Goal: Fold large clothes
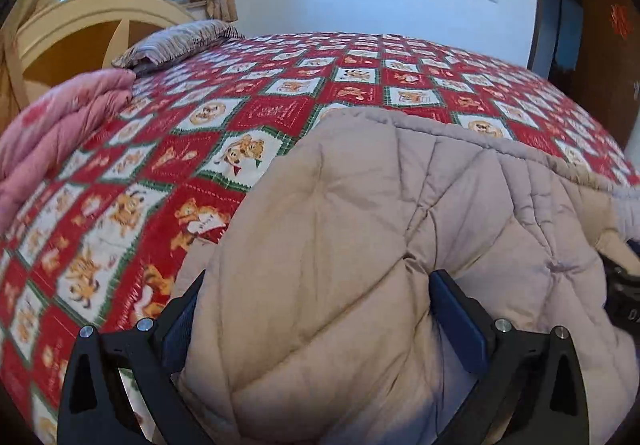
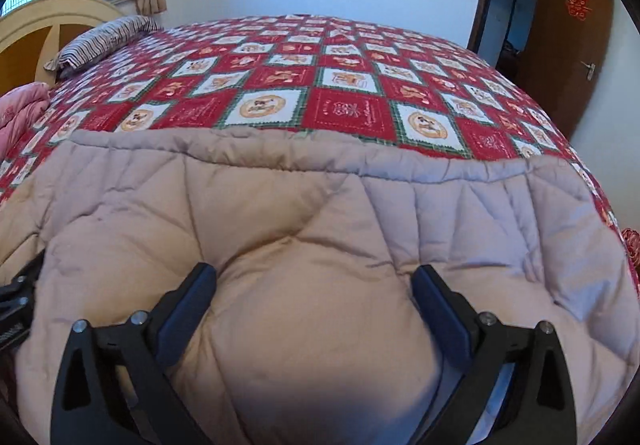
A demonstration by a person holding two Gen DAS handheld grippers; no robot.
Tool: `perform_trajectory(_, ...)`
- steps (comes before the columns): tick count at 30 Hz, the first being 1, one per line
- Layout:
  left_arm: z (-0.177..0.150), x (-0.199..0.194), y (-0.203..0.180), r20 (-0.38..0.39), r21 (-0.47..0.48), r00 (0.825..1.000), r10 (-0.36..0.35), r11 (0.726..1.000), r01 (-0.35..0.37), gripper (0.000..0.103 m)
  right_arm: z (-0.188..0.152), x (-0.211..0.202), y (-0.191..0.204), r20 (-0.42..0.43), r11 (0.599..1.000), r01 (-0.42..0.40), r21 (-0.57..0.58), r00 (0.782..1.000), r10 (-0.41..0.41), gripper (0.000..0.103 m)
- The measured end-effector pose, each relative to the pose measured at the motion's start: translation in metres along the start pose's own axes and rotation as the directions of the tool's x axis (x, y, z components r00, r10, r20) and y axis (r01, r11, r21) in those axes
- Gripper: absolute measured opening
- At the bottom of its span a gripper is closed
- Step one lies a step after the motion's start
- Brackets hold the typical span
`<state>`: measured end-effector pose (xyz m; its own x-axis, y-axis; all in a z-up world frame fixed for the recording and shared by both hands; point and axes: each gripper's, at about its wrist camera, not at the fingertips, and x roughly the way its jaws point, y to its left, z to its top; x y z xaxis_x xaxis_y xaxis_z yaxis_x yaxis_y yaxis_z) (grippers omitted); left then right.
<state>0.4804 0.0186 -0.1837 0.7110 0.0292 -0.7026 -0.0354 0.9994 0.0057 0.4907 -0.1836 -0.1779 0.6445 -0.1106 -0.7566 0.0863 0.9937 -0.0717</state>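
Note:
A large beige quilted padded garment (image 1: 360,205) lies on the near part of the bed, its stitched hem toward the far side. My left gripper (image 1: 319,276) is open, fingers wide apart, with a puffy bulge of the garment rising between them near its left edge. In the right wrist view the same garment (image 2: 280,205) fills the foreground. My right gripper (image 2: 315,270) is open too, straddling a rounded bulge of the fabric. Each gripper shows as a dark shape at the edge of the other's view: the right gripper (image 1: 624,293), the left gripper (image 2: 16,297).
The bed carries a red, white and green patchwork bedspread (image 1: 280,97) with bear prints. A pink folded quilt (image 1: 60,133) and a striped pillow (image 1: 176,45) lie by the cream headboard (image 1: 80,21). A brown door (image 2: 568,45) stands open at the right.

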Motion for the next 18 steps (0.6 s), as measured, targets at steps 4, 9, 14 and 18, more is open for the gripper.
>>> perform_trajectory(4,0.0,0.005,-0.004,-0.003,-0.003,1.0,0.017,1.0,-0.017,0.102,-0.003,0.008,0.0,-0.013,1.0,0.009,-0.006,1.0,-0.009,0.103)
perform_trajectory(9,0.002,0.008,-0.009,-0.023,0.018,0.999,0.037,0.999,-0.036,0.102,-0.002,0.014,0.005,-0.033,0.999,0.024,-0.023,0.999,-0.025,0.103)
perform_trajectory(14,0.01,-0.027,0.008,-0.008,0.042,0.998,0.058,0.997,-0.058,0.102,0.001,0.008,0.004,-0.048,0.999,0.018,-0.03,0.999,-0.02,0.101)
perform_trajectory(18,0.008,-0.022,0.032,-0.039,0.009,0.995,0.089,0.996,-0.088,0.102,0.013,-0.017,-0.023,0.059,0.994,0.029,0.104,0.998,-0.035,0.097)
